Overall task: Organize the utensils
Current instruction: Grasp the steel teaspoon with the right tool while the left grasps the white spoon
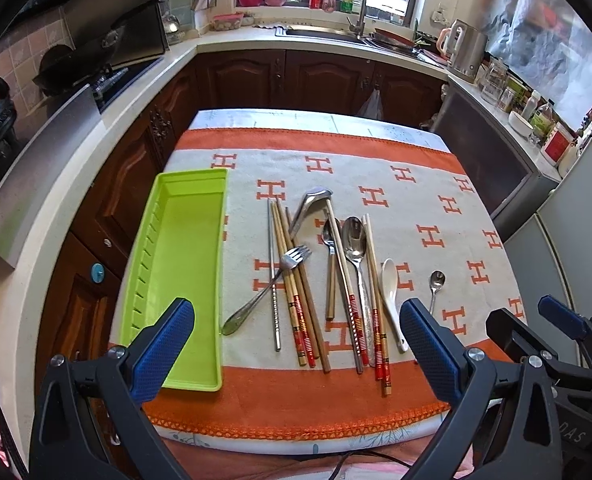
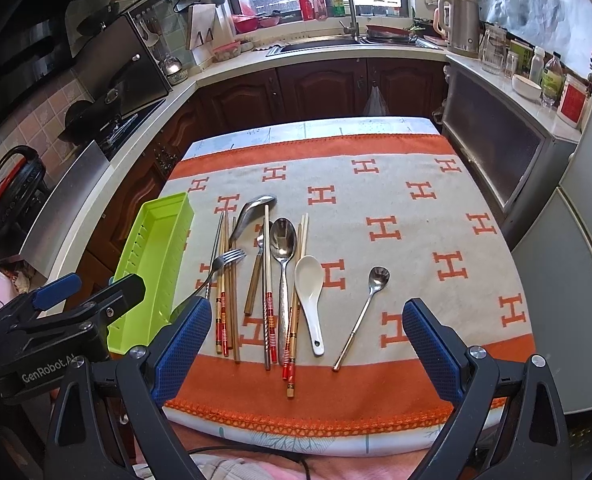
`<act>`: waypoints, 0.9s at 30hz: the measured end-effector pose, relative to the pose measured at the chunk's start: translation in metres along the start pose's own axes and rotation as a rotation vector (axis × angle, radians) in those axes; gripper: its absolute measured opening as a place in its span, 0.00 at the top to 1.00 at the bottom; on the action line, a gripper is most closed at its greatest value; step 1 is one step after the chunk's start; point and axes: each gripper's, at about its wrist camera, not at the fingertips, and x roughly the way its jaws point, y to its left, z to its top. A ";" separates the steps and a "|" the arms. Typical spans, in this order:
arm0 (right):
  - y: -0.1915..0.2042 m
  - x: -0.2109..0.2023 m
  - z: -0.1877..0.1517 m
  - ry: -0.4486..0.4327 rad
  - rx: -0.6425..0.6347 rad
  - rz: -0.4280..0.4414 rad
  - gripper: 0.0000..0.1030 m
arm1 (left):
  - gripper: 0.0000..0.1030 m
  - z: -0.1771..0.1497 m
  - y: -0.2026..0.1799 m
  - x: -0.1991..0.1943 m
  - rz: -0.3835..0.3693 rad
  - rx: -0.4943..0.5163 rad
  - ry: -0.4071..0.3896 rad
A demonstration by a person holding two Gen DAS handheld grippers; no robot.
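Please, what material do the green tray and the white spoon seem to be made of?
The green tray looks like moulded plastic: uniform lime colour, soft sheen, moulded slots along one wall. The white spoon seems glazed ceramic, glossy and thick-walled, though melamine is also possible.

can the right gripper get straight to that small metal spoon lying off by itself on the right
Probably yes. The small metal spoon lies alone on the cloth, apart from the white spoon, and the right gripper hovers just short of it with jaws open and nothing between.
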 end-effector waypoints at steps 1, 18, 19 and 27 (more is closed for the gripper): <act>-0.009 0.005 0.002 0.005 0.014 0.006 0.05 | 0.02 0.003 0.004 0.004 -0.028 -0.013 0.003; -0.112 0.101 0.013 0.130 0.191 -0.025 0.25 | 0.02 0.041 -0.012 0.085 -0.051 0.091 0.077; -0.117 0.108 0.010 0.138 0.192 -0.020 0.26 | 0.02 0.040 -0.018 0.092 -0.065 0.105 0.085; -0.119 0.166 -0.006 0.175 0.151 -0.008 0.36 | 0.18 0.021 -0.065 0.148 -0.160 0.224 0.132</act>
